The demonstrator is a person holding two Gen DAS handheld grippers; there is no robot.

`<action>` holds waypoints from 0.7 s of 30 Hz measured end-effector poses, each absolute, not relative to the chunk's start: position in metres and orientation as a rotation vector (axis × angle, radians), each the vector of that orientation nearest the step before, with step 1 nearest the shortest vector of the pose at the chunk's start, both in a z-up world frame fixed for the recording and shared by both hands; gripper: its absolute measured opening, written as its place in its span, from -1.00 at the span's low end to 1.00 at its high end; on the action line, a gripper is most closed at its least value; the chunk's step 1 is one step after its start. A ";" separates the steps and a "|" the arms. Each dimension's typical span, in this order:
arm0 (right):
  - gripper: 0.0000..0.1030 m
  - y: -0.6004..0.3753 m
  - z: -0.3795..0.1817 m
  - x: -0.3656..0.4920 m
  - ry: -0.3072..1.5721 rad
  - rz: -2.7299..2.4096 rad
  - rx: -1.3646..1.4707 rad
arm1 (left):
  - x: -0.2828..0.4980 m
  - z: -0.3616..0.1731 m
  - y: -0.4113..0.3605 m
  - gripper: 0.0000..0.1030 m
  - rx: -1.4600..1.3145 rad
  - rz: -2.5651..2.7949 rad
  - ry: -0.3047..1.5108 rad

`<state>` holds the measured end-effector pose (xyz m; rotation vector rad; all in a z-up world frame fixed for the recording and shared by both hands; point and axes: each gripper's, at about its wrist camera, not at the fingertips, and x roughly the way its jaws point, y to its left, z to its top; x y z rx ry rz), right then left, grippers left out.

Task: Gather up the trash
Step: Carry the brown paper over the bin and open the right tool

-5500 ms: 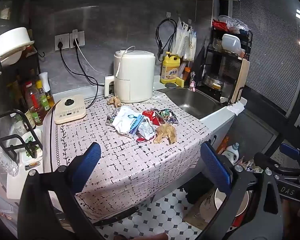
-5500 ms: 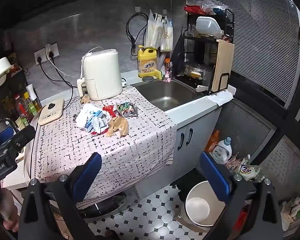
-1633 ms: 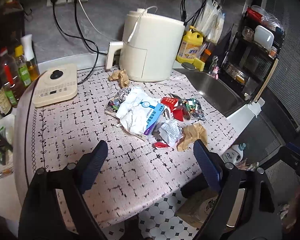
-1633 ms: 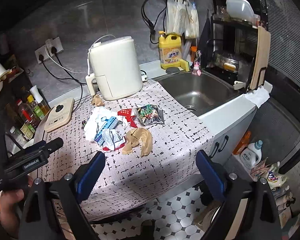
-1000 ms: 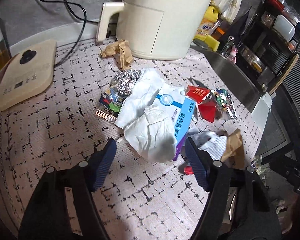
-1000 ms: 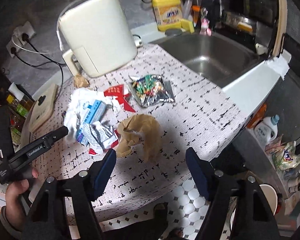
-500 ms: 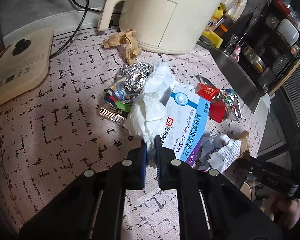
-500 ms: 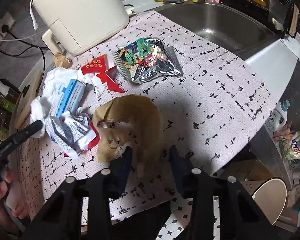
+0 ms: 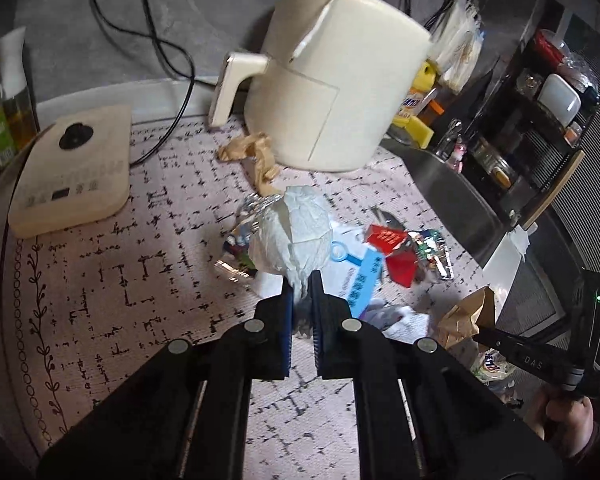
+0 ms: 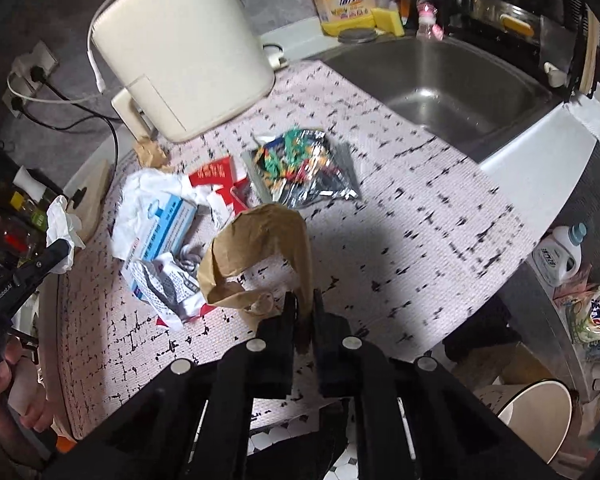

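1. On the left wrist view: left gripper (image 9: 300,286) is clamped on the tail of a crumpled white tissue (image 9: 290,238). The wad bulges above the tips, pinched at an edge so it lifts clear of the trash pile (image 9: 364,264) mid-worktop. Air fryer (image 9: 328,92) sits at the back edge, induction plate (image 9: 72,172) at the back-left corner.
2. Right wrist view: right gripper (image 10: 305,304) is closed on one end of the brown paper scrap (image 10: 260,248), which arches up off the cloth, near the worktop's front edge. Foil snack bag (image 10: 304,168) and blue-white medicine box (image 10: 162,220) lie uncollected. Bin (image 10: 536,416) stands on the floor below right, likely the drop target.
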<state>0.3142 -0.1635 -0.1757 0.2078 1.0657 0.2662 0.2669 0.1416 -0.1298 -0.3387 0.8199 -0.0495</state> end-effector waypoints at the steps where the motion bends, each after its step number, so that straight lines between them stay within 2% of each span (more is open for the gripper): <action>1: -0.85 -0.170 -0.173 0.312 1.054 0.268 0.218 | 0.266 -0.125 0.136 -0.83 -0.334 -0.053 0.809; 9: -0.85 -0.228 -0.159 0.280 1.000 0.250 0.264 | 0.251 -0.106 0.059 -0.83 -0.276 -0.130 0.801; 21: -0.85 -0.365 -0.161 0.201 1.006 0.093 0.289 | 0.225 -0.116 -0.094 -0.83 -0.205 -0.316 0.860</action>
